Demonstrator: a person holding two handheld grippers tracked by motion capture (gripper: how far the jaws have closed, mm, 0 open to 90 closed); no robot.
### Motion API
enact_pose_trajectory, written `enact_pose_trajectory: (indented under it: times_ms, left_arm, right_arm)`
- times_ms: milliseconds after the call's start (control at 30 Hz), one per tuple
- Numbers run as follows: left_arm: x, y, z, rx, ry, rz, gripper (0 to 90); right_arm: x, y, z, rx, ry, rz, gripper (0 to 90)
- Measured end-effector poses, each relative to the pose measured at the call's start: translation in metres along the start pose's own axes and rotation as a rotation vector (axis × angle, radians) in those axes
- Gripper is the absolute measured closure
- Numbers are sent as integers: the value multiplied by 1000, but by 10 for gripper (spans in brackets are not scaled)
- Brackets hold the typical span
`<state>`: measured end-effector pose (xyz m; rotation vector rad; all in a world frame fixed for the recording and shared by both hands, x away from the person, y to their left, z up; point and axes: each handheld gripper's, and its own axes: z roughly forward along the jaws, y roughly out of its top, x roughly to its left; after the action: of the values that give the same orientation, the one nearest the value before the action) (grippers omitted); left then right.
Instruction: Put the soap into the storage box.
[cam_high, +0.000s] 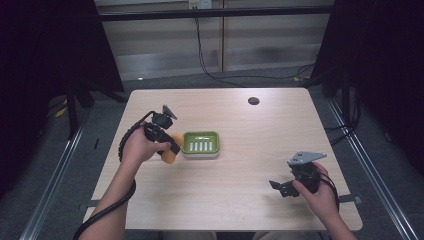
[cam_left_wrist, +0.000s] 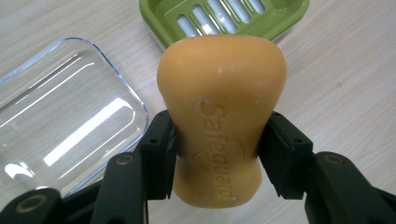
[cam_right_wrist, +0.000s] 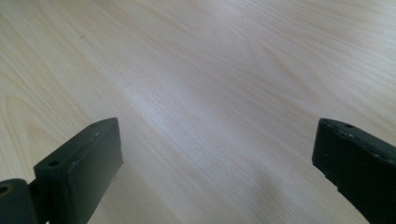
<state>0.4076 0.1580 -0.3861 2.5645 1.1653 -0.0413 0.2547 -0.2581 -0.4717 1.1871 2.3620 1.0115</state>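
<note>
An orange bar of soap (cam_left_wrist: 222, 116), waisted in the middle and stamped with a brand name, is pinched at its narrow part by my left gripper (cam_left_wrist: 217, 147), which is shut on it. In the high view the left gripper (cam_high: 171, 146) holds the soap (cam_high: 170, 156) just left of a green soap dish (cam_high: 201, 143) with a white slotted insert. The dish (cam_left_wrist: 280, 21) lies just beyond the soap in the left gripper view. My right gripper (cam_high: 278, 189) rests near the table's front right, open, its jaws (cam_right_wrist: 215, 163) wide apart over bare wood.
A clear plastic lid (cam_left_wrist: 60, 112) lies on the table beside the soap, left of it in the left gripper view. A small black round cap (cam_high: 253, 100) sits in the tabletop at the back. Cables hang behind the light wooden table (cam_high: 240, 200).
</note>
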Motion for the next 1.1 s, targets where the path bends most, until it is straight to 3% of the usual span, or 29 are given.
enact_pose_trajectory:
  times_ms: [200, 233, 833, 1000, 1100]
  left_arm:
    - [0, 4, 1, 5, 15, 11, 497]
    - [0, 4, 1, -1, 0, 4, 497]
    - [0, 16, 0, 9, -1, 23, 497]
    - [-1, 19, 0, -1, -1, 12, 497]
    - [-1, 21, 0, 7, 3, 28, 497]
  right_arm:
    - [1, 1, -1, 1, -3, 1, 11]
    - [1, 1, -1, 1, -3, 1, 11]
    - [1, 1, 0, 5, 7, 1, 11]
    - [1, 1, 0, 0, 12, -4, 11]
    - [1, 1, 1, 2, 6, -10, 11]
